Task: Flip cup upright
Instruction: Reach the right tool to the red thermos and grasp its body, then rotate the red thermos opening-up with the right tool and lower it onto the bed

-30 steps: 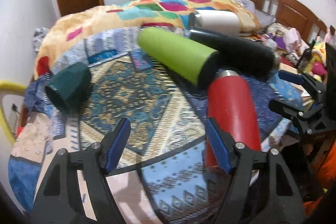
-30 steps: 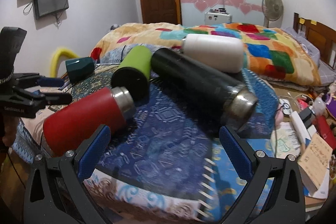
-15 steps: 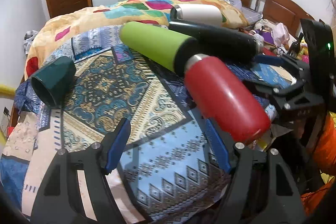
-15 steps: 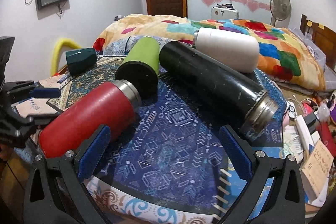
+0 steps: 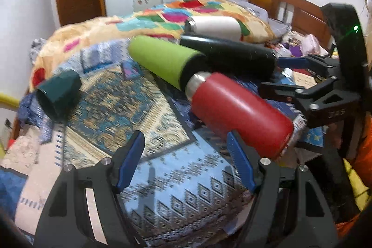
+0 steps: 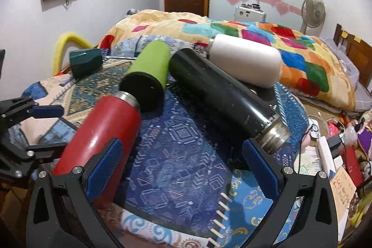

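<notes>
five containers lying on their sides on a patterned cloth (image 6: 186,143) over a round table: dark green cup (image 5: 59,94) (image 6: 86,61), lime green flask (image 5: 162,61) (image 6: 148,69), black flask (image 5: 230,57) (image 6: 223,94), white bottle (image 5: 216,27) (image 6: 246,62), red flask (image 5: 237,110) (image 6: 102,129). nothing visible inside any of them; interiors dark or turned away.

dark green cup: short, faceted walls, tipped over at the far left edge of the cloth, open mouth facing the left gripper's camera, well apart from the flasks. lying alone, touched by neither gripper.

lime green flask's black end just beside the red flask's steel neck. black flask slanting across the middle, steel neck toward the right gripper's side, white bottle resting behind it against a colourful blanket (image 6: 255,34).

left gripper (image 5: 186,155): blue pads spread wide, empty, hovering above the cloth, right pad close to the red flask's base. right gripper (image 6: 183,169): spread wide too, holding nothing, left finger in front of the red flask, right finger just below the black flask's neck.
</notes>
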The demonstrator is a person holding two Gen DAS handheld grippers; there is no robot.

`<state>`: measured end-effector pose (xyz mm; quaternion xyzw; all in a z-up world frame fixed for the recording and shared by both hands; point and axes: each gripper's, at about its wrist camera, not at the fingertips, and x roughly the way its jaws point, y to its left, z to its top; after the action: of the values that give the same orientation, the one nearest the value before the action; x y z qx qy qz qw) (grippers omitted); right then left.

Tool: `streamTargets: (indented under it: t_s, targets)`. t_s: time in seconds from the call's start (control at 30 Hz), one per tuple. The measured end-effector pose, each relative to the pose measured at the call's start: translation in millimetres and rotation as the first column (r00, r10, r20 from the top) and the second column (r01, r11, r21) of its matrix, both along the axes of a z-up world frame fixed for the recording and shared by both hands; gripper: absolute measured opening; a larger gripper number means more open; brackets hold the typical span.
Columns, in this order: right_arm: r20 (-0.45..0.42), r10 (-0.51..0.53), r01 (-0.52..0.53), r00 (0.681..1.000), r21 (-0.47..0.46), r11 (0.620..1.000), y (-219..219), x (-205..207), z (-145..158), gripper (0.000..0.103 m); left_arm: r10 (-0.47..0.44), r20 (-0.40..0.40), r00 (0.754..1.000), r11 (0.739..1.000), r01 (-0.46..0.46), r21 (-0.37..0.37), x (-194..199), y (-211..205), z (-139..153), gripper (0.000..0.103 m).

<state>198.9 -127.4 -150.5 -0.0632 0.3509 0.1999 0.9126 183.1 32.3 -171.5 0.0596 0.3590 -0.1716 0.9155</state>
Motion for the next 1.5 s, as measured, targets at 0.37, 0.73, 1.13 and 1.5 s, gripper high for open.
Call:
streamTargets:
  t_s: [0.37, 0.73, 1.13, 1.5]
  targets:
    - [-0.133, 0.157, -0.16, 0.979, -0.007, 0.987, 65.2, 14.3, 6.6, 0.096, 0.116, 0.087, 0.99, 0.993, -0.116, 0.004, -9.6, 32.7, 6.3, 0.073]
    - [-0.364, 0.229, -0.255, 0.903, -0.025, 0.967, 110.2, 31.5, -21.4, 0.074, 0.159, 0.106, 0.982, 0.987, -0.156, -0.036, -18.6, 62.4, 3.3, 0.073]
    - [-0.304, 0.248, -0.262, 0.92, -0.005, 0.965, 100.5, 19.1, -9.5, 0.059, 0.186, 0.107, 0.977, 0.982, -0.18, -0.061, -19.1, 64.3, 9.1, 0.073]
    - [-0.096, 0.235, -0.23, 0.967, 0.062, 0.971, 69.9, -0.6, 28.7, 0.059, 0.194, 0.167, 0.967, 0.981, -0.189, -0.043, -24.1, 48.2, 35.6, 0.073]
